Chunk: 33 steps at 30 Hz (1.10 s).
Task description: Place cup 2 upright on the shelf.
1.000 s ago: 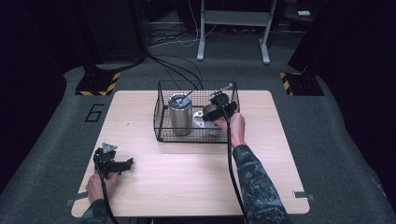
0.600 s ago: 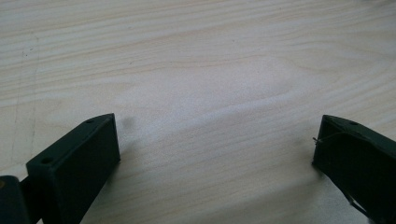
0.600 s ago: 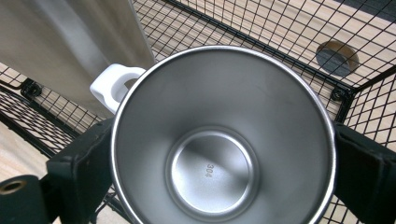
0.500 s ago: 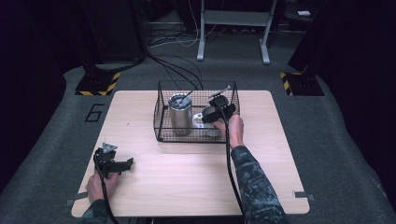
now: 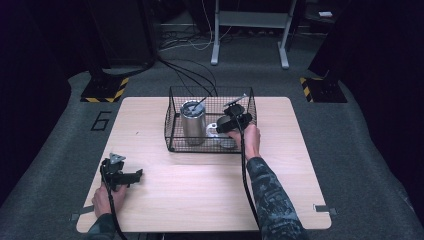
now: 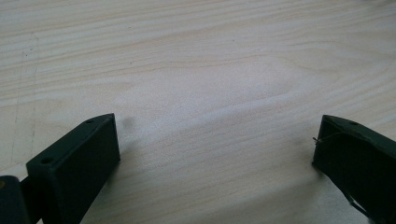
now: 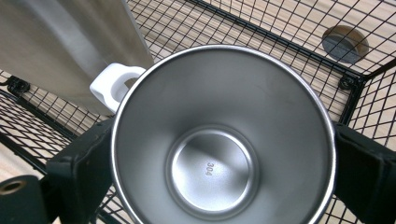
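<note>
The right gripper [image 5: 226, 125] reaches into the wire basket [image 5: 172, 120] on the table [image 5: 200, 190] — its 2 jaws sit tight against either side of a steel cup [image 7: 224, 140] with a white handle [image 7: 109, 84], just beside a tall steel tumbler [image 5: 193, 121]. The left gripper [image 5: 131, 176] rests low near the table's front-left — jaws wide apart over bare wood.

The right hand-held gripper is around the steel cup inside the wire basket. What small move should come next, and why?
Probably close the right hand-held gripper on the steel cup, then lift it straight up. Its jaws stand on either side of the cup's wall. The tall steel tumbler stands close beside the cup's white handle, and the wire basket surrounds both, so a sideways pull would likely bump them.
</note>
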Available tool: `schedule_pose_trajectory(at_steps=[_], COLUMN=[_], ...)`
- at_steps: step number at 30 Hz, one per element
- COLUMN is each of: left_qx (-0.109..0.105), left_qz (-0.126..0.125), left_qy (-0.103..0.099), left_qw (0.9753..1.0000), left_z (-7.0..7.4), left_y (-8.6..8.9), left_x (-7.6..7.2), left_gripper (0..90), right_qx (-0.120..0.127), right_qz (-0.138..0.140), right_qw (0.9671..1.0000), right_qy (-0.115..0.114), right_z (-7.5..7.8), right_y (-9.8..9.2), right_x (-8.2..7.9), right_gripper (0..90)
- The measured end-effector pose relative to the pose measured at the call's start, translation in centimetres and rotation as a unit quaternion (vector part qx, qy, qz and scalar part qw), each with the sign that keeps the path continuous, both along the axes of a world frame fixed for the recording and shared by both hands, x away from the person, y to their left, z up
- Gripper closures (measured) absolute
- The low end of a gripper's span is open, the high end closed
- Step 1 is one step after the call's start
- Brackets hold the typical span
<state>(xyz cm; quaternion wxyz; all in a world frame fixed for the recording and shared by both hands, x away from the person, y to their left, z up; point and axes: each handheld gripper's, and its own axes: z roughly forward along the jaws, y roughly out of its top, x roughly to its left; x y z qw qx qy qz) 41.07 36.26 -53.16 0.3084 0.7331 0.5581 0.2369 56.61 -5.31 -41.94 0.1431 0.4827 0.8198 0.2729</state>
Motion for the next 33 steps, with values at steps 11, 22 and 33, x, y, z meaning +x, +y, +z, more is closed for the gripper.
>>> schedule_pose_trajectory(at_steps=[11,22,33], left_qx=[0.000,0.000,0.000], left_qz=[0.000,0.000,0.000], left_qy=[0.000,0.000,0.000], left_qw=[1.0000,1.0000,1.0000], left_z=[0.0,0.0,0.0], left_y=[0.0,0.0,0.0], left_x=[0.0,0.0,0.0], left_gripper=[0.3,0.3,0.3], right_qx=[0.001,-0.008,-0.010], right_qz=[-0.001,0.001,0.011], right_qw=[1.0000,0.9998,0.9998], right_qy=[0.007,0.016,-0.011], right_z=[-0.2,-0.3,1.2], right_y=[-0.2,-0.1,-0.2], right_x=[0.0,0.1,-0.4], right_gripper=[5.6,4.9,0.0])
